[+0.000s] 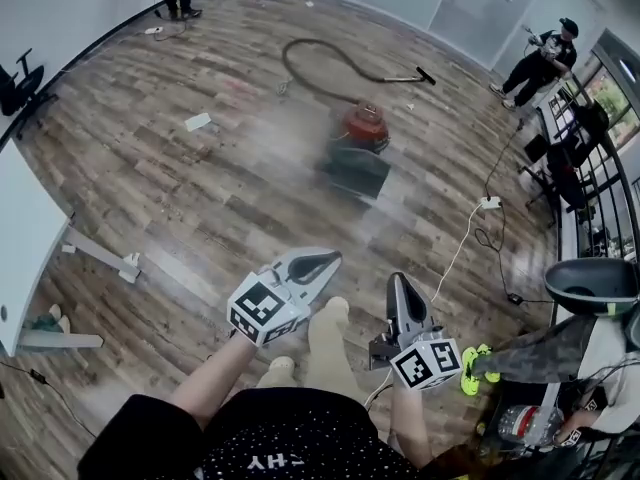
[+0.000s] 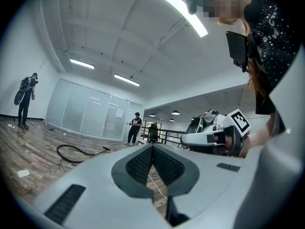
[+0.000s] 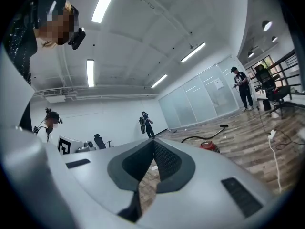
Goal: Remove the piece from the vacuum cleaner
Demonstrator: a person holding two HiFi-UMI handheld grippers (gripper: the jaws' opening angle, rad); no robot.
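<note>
Though blurred, seemingly red vacuum cleaner (image 1: 362,127)

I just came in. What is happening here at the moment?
A person holds a two-jaw gripper in each hand. The left gripper and the right gripper are both shut and empty, held in front of the body. The red vacuum cleaner stands farther ahead on the wooden floor, its black hose curled beyond it. Neither gripper touches it, so the removal has not yet begun.
</note>
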